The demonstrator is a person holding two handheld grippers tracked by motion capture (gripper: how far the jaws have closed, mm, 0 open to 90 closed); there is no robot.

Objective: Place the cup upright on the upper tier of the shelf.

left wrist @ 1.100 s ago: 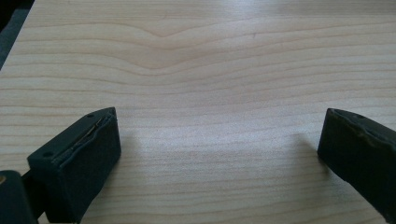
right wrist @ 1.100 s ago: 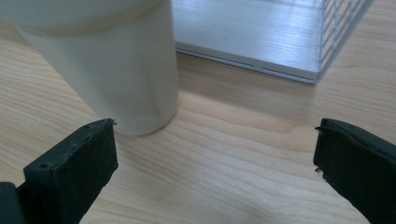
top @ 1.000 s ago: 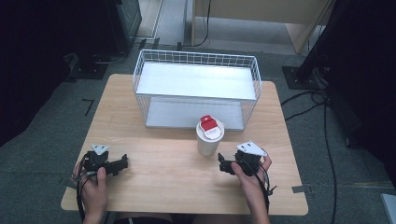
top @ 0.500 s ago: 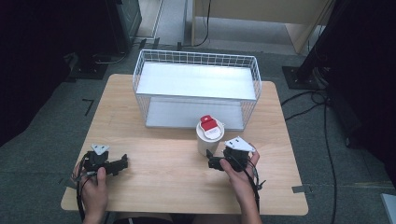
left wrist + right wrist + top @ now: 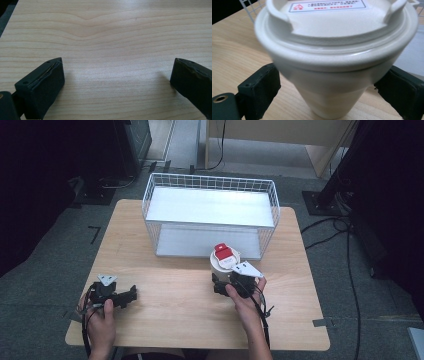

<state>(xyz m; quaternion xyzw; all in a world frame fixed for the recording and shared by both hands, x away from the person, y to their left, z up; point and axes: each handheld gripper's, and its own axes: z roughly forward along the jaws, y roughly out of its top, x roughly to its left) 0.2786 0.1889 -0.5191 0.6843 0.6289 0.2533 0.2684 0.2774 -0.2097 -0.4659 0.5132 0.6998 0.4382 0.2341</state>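
A cream cup [image 5: 223, 257] with a white lid and a red label stands upright on the wooden table [image 5: 175, 320], just in front of the wire basket. My right gripper [image 5: 220, 281] is at the cup's near side. In the right gripper view its jaws stand open on either side of the cup [image 5: 337, 62], low on the body, and I cannot tell whether they touch it. My left gripper [image 5: 131, 294] rests near the table's front left. Its jaws are wide open over bare wood [image 5: 117, 72].
A white wire basket [image 5: 210, 177] with a pale floor stands at the back middle of the table, close behind the cup. Cables trail from both grippers toward the front edge. Black stands and cables sit on the floor around the table.
My right gripper has moved left and forward to the cup, and its jaws now straddle it. The left gripper and the cup have stayed put.
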